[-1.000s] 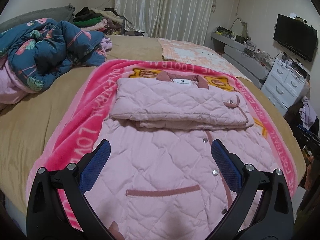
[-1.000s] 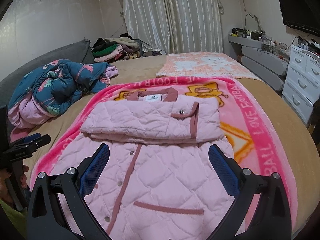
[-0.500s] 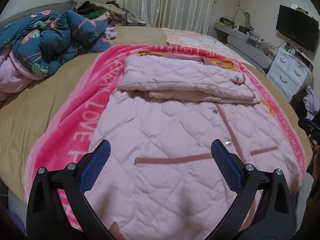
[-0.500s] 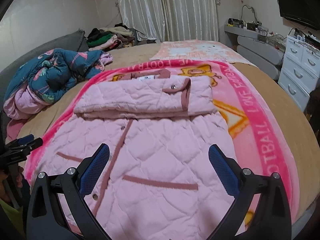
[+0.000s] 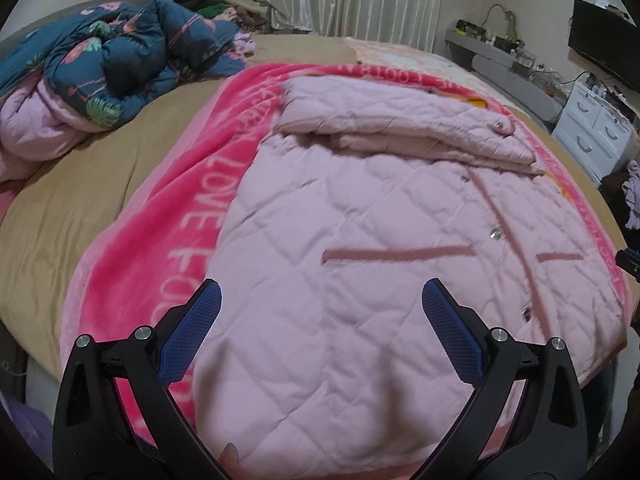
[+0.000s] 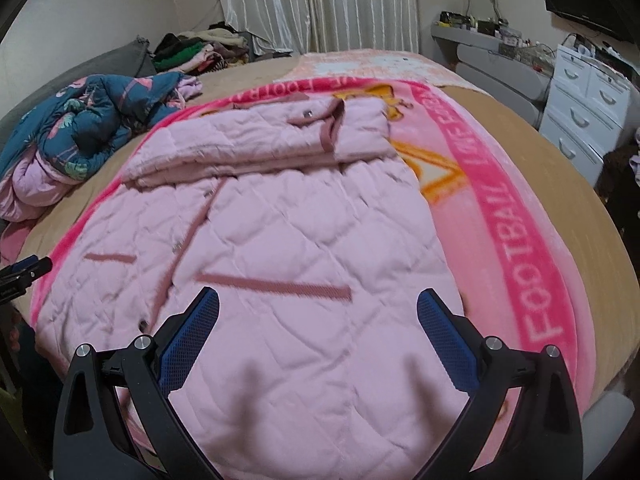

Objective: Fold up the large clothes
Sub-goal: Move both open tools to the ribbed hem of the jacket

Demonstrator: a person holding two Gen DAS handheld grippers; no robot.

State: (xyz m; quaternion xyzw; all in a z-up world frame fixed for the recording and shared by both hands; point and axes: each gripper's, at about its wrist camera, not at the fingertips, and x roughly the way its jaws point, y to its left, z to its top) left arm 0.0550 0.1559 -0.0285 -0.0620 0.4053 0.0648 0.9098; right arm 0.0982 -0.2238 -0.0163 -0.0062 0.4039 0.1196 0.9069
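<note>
Left wrist view: the left gripper (image 5: 321,300) hangs wide open and empty over the near hem of the quilted pink jacket (image 5: 360,240), whose sleeves lie folded across at 12 o'clock on the pink blanket (image 5: 168,220).

Right wrist view: the right gripper (image 6: 318,310), equally spread and empty, hovers at the hem's other corner, probably to lift both corners together; the bundled duvet (image 6: 92,120) lies clear at 10 o'clock.

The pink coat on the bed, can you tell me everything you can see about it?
The pink coat is soft, puffy and quilted in diamond shapes. It has darker pink trim, two pocket slits and a row of small metal snaps down the front. It lies flat, front up, on a bright pink blanket, with its top part and sleeves folded across near the collar. Both open grippers are near its bottom end, not gripping it.
</note>
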